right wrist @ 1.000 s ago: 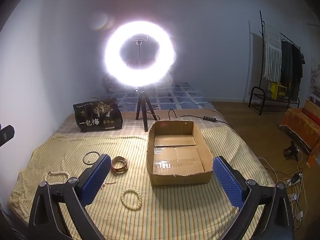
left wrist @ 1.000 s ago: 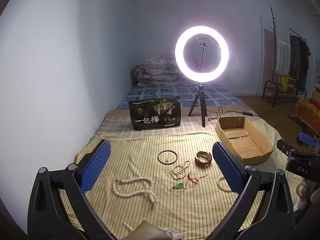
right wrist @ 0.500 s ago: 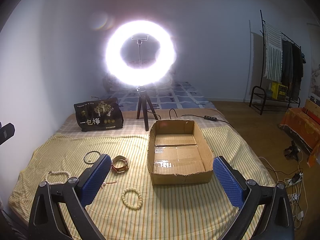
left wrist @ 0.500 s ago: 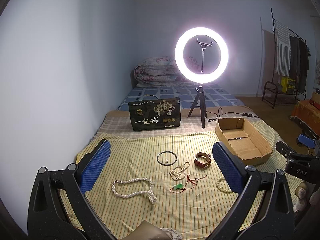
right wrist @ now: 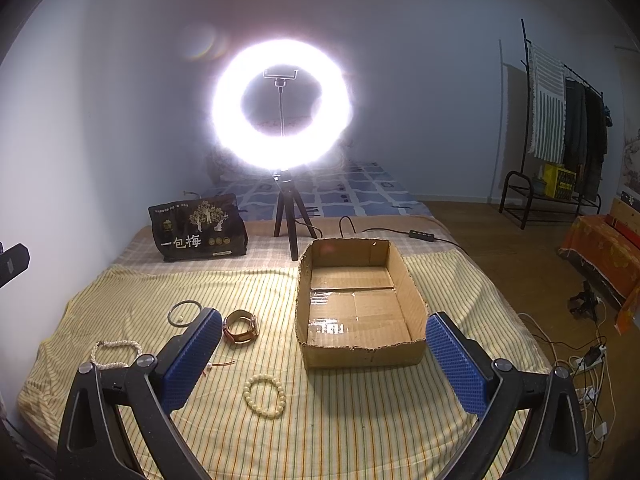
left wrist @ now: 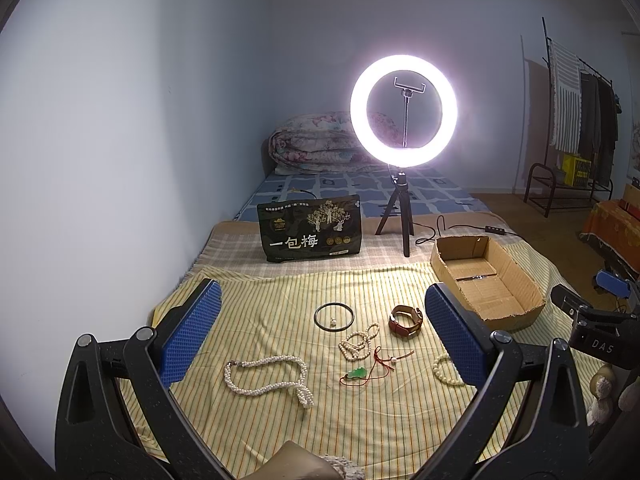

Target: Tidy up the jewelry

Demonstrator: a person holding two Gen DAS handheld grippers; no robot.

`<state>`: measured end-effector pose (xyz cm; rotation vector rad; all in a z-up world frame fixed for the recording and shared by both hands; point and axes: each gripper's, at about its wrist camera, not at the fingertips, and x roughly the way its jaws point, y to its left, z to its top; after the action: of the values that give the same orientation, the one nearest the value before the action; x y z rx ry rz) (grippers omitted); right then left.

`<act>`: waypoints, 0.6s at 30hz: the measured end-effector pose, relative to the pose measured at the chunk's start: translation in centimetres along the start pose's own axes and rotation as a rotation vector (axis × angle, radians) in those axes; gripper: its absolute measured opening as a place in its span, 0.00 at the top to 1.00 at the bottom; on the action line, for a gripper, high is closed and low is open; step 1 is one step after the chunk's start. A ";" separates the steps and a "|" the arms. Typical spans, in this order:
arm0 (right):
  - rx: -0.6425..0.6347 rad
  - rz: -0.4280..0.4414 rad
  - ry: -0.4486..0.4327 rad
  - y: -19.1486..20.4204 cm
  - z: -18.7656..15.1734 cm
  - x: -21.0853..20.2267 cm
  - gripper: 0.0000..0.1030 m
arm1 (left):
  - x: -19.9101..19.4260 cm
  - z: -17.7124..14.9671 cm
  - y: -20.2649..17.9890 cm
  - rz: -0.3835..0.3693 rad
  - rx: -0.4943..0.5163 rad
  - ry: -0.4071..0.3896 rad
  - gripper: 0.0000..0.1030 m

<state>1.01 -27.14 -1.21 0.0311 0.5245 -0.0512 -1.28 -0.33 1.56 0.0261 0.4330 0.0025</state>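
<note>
The jewelry lies scattered on the striped yellow bed cover (left wrist: pixel 280 432), none of it yet in the cardboard box (right wrist: pixel 360 352), which looks empty and sits toward the bed's right edge with its long axis running toward the head of the bed.

The right hand-held gripper (right wrist: pixel 324 360), jaws spread wide and holding nothing, faces the box's near wall. The pale bead bracelet (right wrist: pixel 265 395) lies just ahead of it, left of the box's near corner and closer to this hand than to the other.

The left hand-held gripper (left wrist: pixel 320 340), equally wide and empty, looks over the rest:
- the long pearl necklace (left wrist: pixel 266 378), stretched roughly across the bed
- the green pendant on red cord (left wrist: pixel 358 373)
- a smaller bead strand (left wrist: pixel 358 342)
- the brown watch (left wrist: pixel 406 321)
- a dark ring-shaped bangle (left wrist: pixel 334 317), possibly with a small bead inside it

Nothing blocks the path from bracelet to box. The ring light tripod (right wrist: pixel 290 216) and the black bag (right wrist: pixel 198 228) stand well behind.
</note>
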 end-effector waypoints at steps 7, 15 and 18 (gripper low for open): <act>-0.001 0.003 0.005 0.1 0.0 0.2 0.00 | -0.1 0.0 0.0 0.000 0.000 0.000 0.00; -0.001 0.006 0.005 0.0 -0.1 0.1 0.00 | -0.1 -0.1 0.0 0.001 -0.001 -0.001 0.00; -0.001 0.007 0.006 0.0 -0.1 0.2 0.00 | -0.1 -0.1 0.0 0.000 0.001 -0.001 0.00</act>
<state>1.10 -27.10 -1.42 0.0317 0.5300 -0.0442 -1.42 -0.29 1.51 0.0267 0.4316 0.0028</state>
